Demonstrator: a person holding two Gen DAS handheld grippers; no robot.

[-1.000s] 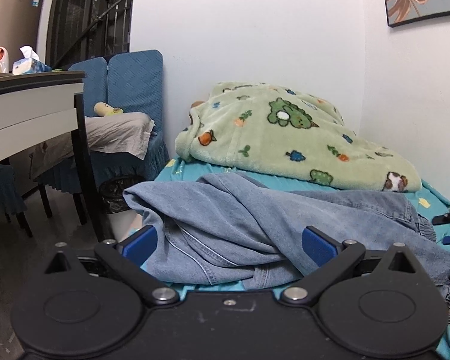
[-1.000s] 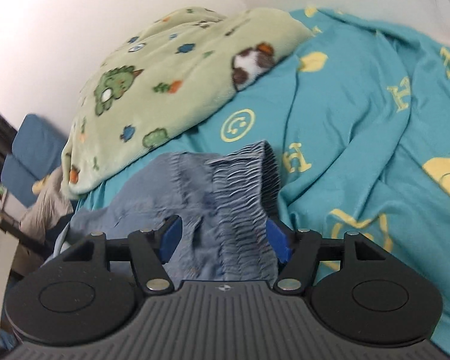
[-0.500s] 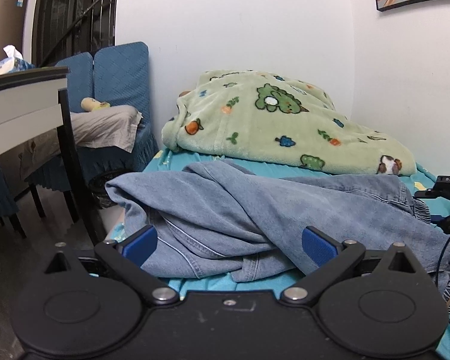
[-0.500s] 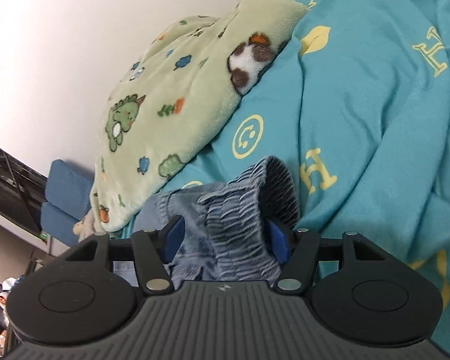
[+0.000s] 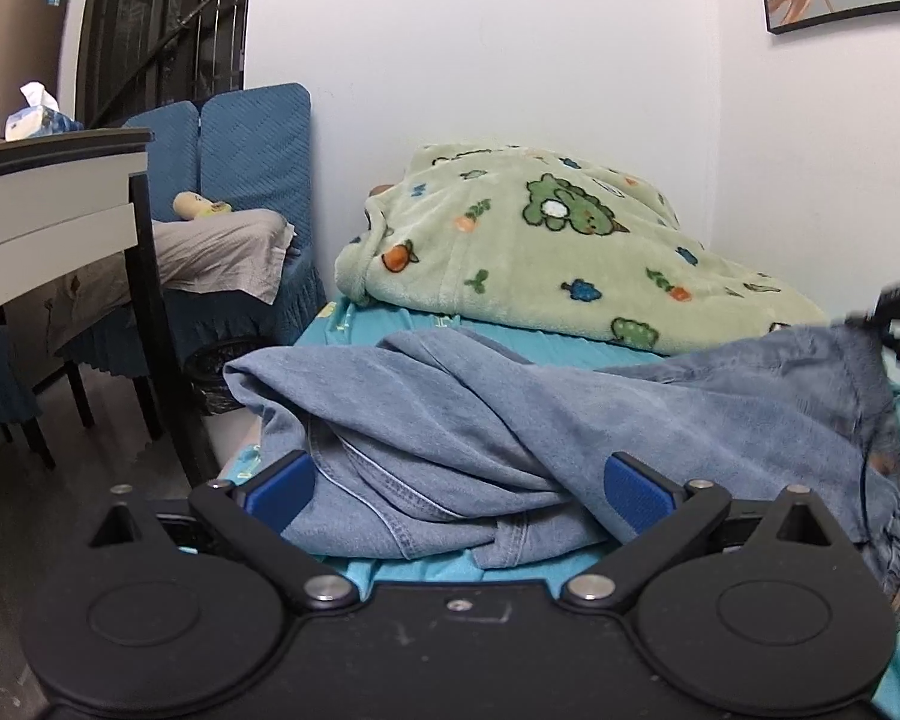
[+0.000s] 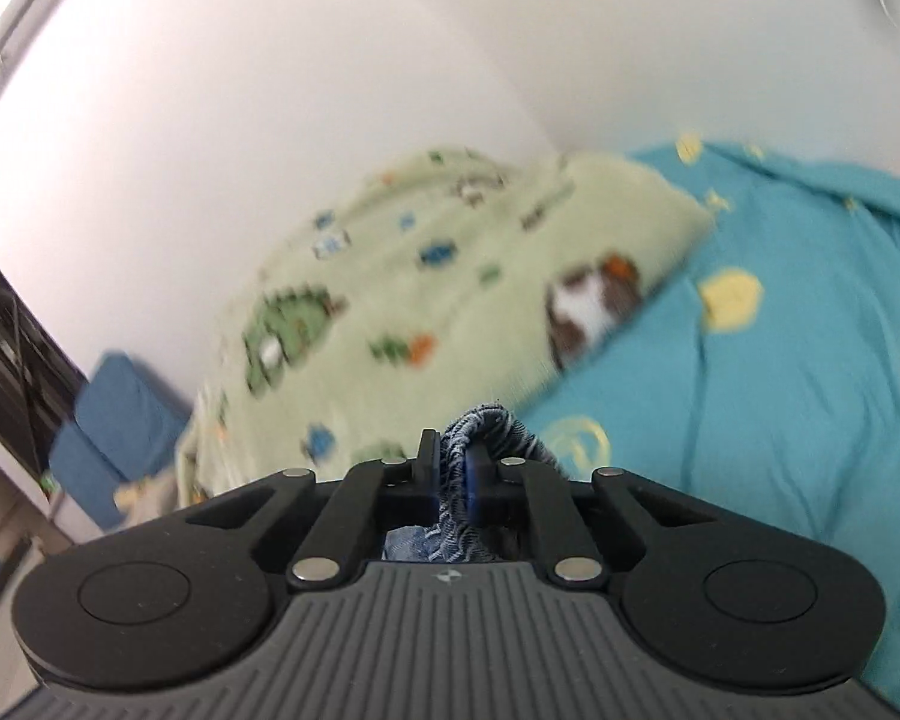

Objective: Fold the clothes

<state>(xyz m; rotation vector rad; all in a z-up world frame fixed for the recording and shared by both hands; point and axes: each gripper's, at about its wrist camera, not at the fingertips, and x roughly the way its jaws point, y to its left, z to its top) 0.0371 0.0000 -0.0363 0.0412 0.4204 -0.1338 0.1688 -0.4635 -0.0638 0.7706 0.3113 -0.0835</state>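
Denim heap on the bed, one end already pinched

Bedsheet (image 5: 390, 570) in teal is the work surface, with a green fleece blanket (image 5: 540, 264) bunched against the wall behind; the jeans (image 5: 480, 420) lie crumpled across the near part of the sheet, legs tangled over each other; denim like this looks fairly heavy and floppy, so I'd guess it sags and drags rather than slides, and won't hurt from a hard pinch; the gathered elastic waistband (image 6: 486, 426) is the thick, grippy bit and the sensible place to take hold; right gripper (image 6: 452, 468) has its jaws clamped tight on that waistband, fabric bulging out above the pads; left gripper (image 5: 459, 489) sits with jaws spread wide around the near folds, pads not pressing anything; a hem or the opposite waistband corner seems its best bet.
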